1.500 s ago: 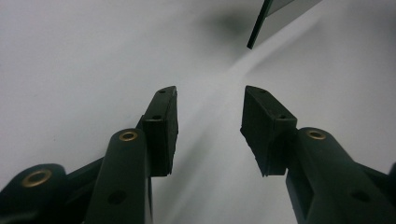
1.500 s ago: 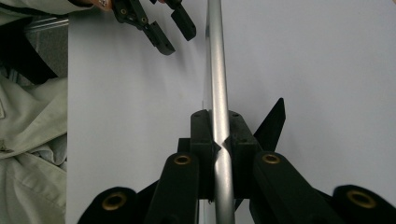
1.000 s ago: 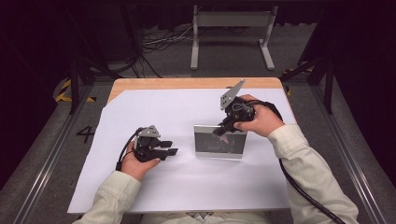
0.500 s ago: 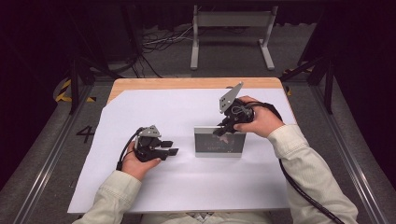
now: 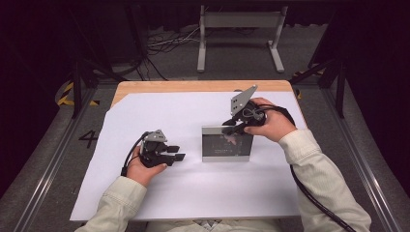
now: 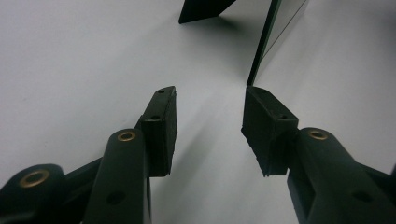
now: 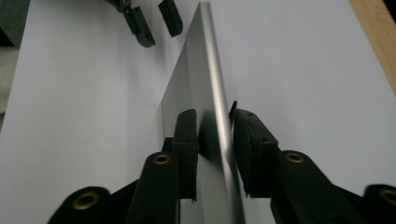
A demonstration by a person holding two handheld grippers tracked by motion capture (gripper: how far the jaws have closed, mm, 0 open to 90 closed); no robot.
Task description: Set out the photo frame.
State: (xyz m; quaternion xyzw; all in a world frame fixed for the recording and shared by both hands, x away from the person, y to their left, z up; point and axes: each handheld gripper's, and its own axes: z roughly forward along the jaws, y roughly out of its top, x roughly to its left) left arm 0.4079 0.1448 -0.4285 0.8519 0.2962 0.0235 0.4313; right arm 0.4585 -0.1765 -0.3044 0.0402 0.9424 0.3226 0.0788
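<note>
A silver-framed panel (image 5: 226, 143) stands upright mid-table on the white sheet (image 5: 193, 193), its dark face hard to read. The right gripper (image 7: 215, 140) straddles its top edge, jaws either side; whether they pinch is unclear. The left gripper (image 5: 174, 152) rests left of it, jaws apart.

Pale cream sleeves (image 5: 316, 164); each black claw (image 5: 176, 152) has brass-ringed screws and a trailing black cable.

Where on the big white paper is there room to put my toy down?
The white paper is bare behind the left gripper, and along the near edge between the sleeves. It is crowded in the middle, where the right gripper meets the picture frame.
</note>
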